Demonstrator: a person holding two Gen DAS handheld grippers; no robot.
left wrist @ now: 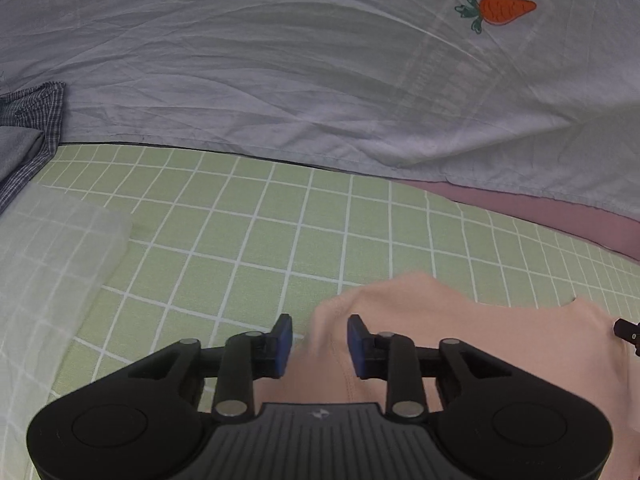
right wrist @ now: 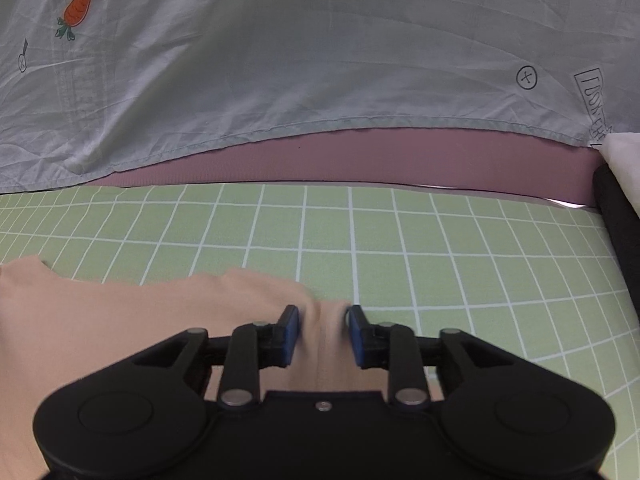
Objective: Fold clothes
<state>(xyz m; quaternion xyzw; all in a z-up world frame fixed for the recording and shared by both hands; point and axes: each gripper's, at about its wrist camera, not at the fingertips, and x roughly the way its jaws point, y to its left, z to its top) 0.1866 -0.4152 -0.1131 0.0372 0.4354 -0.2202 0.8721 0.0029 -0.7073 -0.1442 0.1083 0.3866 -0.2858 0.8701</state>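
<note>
A peach garment (left wrist: 480, 340) lies on the green grid mat (left wrist: 240, 240), at the lower right of the left wrist view. Its near-left edge runs up between the fingers of my left gripper (left wrist: 319, 322), which stands open around the cloth. In the right wrist view the same peach garment (right wrist: 120, 320) fills the lower left. A raised fold of its right edge sits between the blue pads of my right gripper (right wrist: 321, 312), also open. The cloth at both gripper tips is blurred. A black bit of the right gripper (left wrist: 628, 332) shows at the right edge.
A wrinkled grey sheet with a carrot print (left wrist: 506, 10) covers the far side, with a pink surface (right wrist: 360, 160) under its hem. A plaid garment (left wrist: 36, 120) and a pale translucent cloth (left wrist: 52, 260) lie at the left. A black bar (right wrist: 616, 216) borders the mat's right side.
</note>
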